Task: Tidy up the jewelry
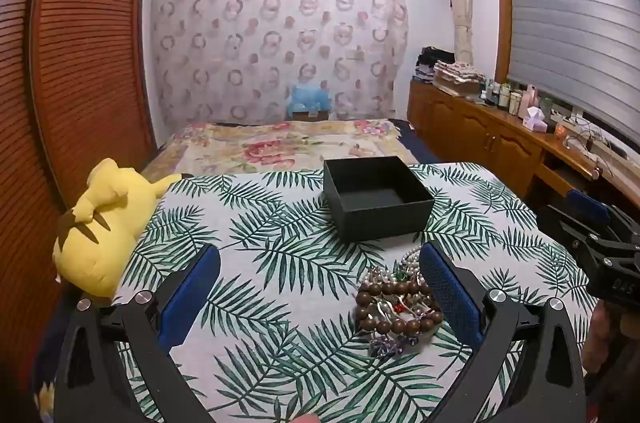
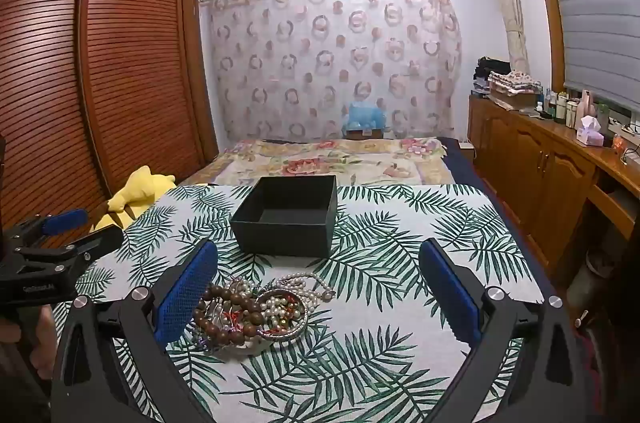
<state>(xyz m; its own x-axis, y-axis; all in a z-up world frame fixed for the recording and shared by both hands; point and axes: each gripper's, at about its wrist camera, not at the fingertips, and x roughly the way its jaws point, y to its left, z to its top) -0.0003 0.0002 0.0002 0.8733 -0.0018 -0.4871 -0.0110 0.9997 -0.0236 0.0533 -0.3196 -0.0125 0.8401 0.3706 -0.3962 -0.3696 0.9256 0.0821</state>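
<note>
Left gripper (image 1: 320, 287) and right gripper (image 2: 320, 283) are both hovering spread wide, pinching nothing. Jewelry pile (image 2: 256, 311) is lying on leaf-print cloth (image 2: 400, 263), just before black box (image 2: 286, 215).

left claw (image 1: 320, 287) spread wide, right claw (image 2: 318, 283) likewise

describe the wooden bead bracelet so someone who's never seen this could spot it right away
Start at the leaf-print cloth and the open black box on it. Just nearer the camera than the box is a tangled jewelry pile. The wooden bead bracelet is the loop of big brown round beads, far larger and darker than the small white pearls beside it.
</note>
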